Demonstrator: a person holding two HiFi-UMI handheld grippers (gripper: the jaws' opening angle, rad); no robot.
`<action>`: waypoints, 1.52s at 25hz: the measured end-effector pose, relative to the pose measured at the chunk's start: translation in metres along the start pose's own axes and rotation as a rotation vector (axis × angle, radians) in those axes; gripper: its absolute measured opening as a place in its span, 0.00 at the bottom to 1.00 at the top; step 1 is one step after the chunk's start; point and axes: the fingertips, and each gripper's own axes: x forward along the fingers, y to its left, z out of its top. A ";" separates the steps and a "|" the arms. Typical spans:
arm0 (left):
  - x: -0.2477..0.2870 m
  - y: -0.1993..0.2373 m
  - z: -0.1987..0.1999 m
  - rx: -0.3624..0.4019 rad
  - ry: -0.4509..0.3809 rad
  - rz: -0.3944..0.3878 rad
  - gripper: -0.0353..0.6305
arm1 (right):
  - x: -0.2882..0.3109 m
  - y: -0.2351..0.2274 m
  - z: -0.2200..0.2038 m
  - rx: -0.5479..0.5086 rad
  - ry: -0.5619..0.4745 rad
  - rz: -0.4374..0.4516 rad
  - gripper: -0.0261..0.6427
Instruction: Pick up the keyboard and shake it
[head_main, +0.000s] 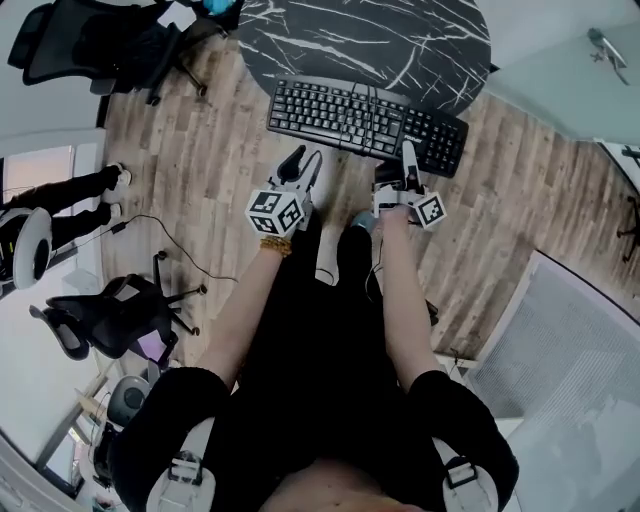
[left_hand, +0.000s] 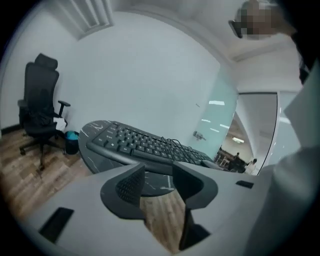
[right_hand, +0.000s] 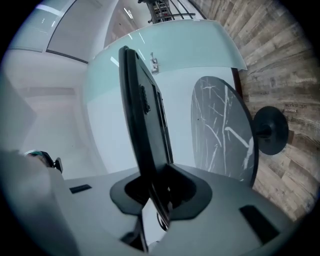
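Spreading under everything, a wooden floor (head_main: 200, 130) is seen, and a round black marbled bench (head_main: 400, 40) is noted at the top of the head view. A black keyboard (head_main: 340, 110) is located at the bench's near edge, its right end over the floor. Its near edge is clamped between the narrow-set jaws of the right tool (head_main: 408, 160). The left tool (head_main: 297, 165) is held just short of the keyboard, jaws parted, nothing between them.
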 end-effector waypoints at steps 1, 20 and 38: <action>0.000 0.000 0.003 -0.053 -0.012 -0.024 0.32 | 0.004 0.008 0.000 -0.006 0.006 0.010 0.16; 0.005 0.033 0.100 -0.696 -0.382 -0.259 0.39 | 0.056 0.078 -0.037 0.042 0.114 0.105 0.17; -0.002 0.028 0.155 -0.825 -0.509 -0.444 0.17 | 0.078 0.107 -0.061 -0.329 0.423 0.092 0.33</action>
